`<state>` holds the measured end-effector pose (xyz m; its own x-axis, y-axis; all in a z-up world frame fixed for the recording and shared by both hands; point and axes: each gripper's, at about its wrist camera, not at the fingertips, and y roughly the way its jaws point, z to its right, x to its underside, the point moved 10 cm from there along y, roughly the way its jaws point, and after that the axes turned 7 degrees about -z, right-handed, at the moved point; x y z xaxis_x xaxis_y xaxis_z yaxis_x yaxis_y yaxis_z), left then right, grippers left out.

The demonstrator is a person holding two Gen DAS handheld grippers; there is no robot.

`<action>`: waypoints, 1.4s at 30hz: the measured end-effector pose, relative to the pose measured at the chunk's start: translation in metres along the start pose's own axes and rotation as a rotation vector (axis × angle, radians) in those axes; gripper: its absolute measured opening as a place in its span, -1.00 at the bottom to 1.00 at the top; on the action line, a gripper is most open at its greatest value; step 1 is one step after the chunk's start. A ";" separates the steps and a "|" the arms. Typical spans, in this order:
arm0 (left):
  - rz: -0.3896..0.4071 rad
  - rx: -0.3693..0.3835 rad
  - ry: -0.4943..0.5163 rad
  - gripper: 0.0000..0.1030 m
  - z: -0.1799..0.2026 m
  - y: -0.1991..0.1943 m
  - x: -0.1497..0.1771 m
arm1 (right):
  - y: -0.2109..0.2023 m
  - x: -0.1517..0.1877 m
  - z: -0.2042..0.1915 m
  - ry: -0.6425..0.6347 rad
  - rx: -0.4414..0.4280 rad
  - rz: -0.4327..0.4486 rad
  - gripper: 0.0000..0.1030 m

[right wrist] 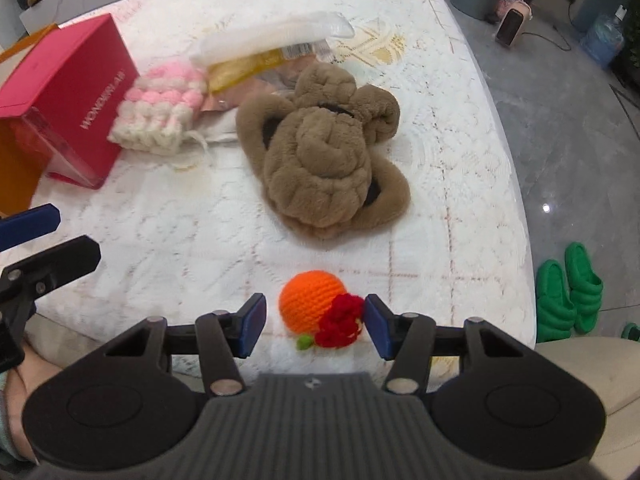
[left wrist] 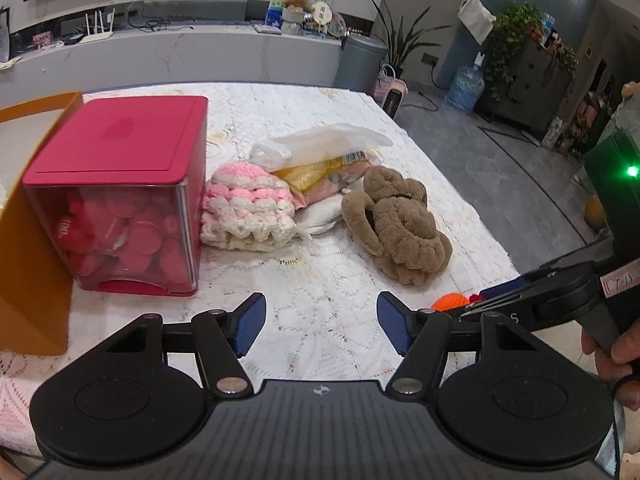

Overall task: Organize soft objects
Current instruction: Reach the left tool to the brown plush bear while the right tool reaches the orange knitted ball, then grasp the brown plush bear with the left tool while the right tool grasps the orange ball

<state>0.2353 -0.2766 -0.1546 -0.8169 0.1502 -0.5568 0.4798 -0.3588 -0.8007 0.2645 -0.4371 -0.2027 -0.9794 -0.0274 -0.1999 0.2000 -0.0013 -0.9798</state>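
An orange crochet ball with a red crochet flower lies on the white lace tablecloth. My right gripper points down over it, open. The ball sits between the blue pads; the flower nearly touches the right pad and the left pad stands apart. Brown plush slippers lie in a heap beyond it. A pink-and-white crochet piece leans against a pink box. My left gripper hangs open over bare cloth with nothing between its fingers.
A plastic packet lies behind the crochet piece. An orange box stands left of the pink box. The right gripper's body crosses the left wrist view, hiding most of the orange ball. Green slippers lie on the floor past the table's right edge.
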 end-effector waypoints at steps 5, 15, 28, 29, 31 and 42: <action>-0.022 0.003 0.014 0.47 0.005 0.012 -0.004 | 0.012 -0.003 0.010 -0.004 0.005 -0.033 0.04; -0.030 0.056 0.058 0.47 0.027 0.030 -0.025 | 0.001 -0.007 0.018 -0.033 -0.049 0.006 -0.02; -0.093 0.195 -0.054 0.71 0.048 0.084 -0.065 | 0.007 -0.046 0.067 -0.010 0.004 0.103 -0.02; -0.098 0.198 -0.057 0.72 0.049 0.089 -0.066 | 0.010 -0.048 0.068 -0.018 0.002 0.106 -0.02; -0.106 0.186 -0.062 0.73 0.050 0.100 -0.067 | 0.012 -0.051 0.068 -0.035 -0.001 0.113 -0.02; -0.147 0.213 -0.118 0.73 0.049 0.133 -0.064 | 0.025 -0.059 0.062 -0.075 -0.010 0.118 -0.01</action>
<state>0.3361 -0.3797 -0.2145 -0.9105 0.1111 -0.3984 0.2852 -0.5288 -0.7994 0.3289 -0.4976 -0.2153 -0.9444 -0.1014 -0.3128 0.3127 0.0168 -0.9497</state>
